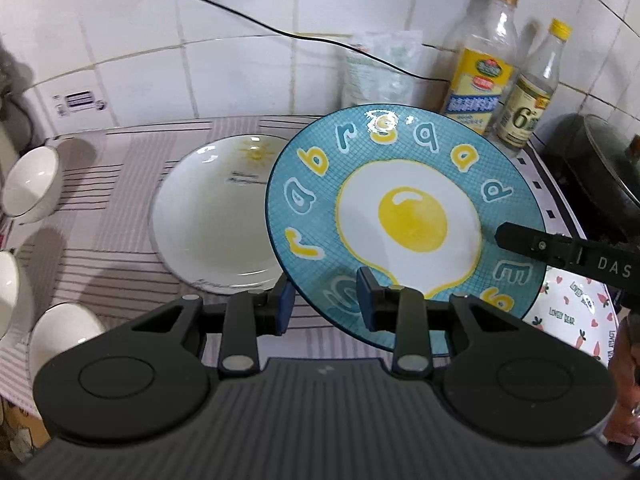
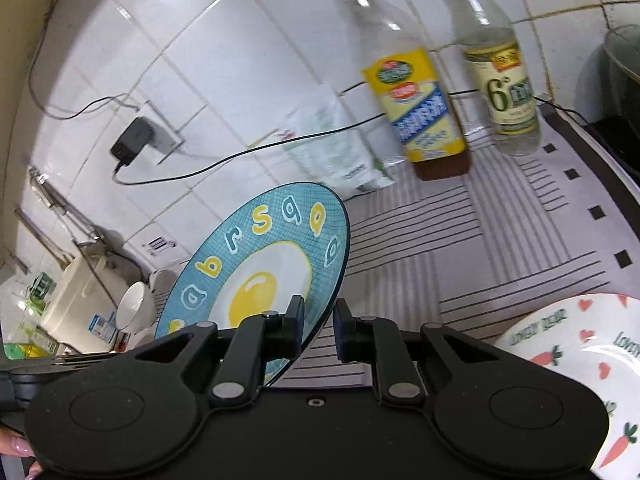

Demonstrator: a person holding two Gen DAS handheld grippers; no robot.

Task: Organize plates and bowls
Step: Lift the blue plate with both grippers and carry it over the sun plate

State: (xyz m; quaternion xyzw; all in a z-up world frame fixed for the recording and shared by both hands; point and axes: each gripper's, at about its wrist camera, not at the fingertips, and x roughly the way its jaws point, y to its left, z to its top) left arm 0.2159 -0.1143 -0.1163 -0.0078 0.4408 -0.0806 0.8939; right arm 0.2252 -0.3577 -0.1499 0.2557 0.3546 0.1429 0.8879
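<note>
My left tool (image 1: pixel 326 300) and right tool (image 2: pixel 318 330) both straddle the rim of the blue egg plate (image 1: pixel 404 216), tilted above the surface (image 1: pixel 120 216); whether either clamps, I cannot tell. A loose grip risks dropping it onto the white plate (image 1: pixel 212 216).

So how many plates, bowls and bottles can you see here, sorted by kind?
Plates: 3 — blue fried-egg plate, white sun-print plate, white carrot-and-heart plate.
White bowls: 3.
Clear yellow-capped bottles: 2.
Total: 8
</note>
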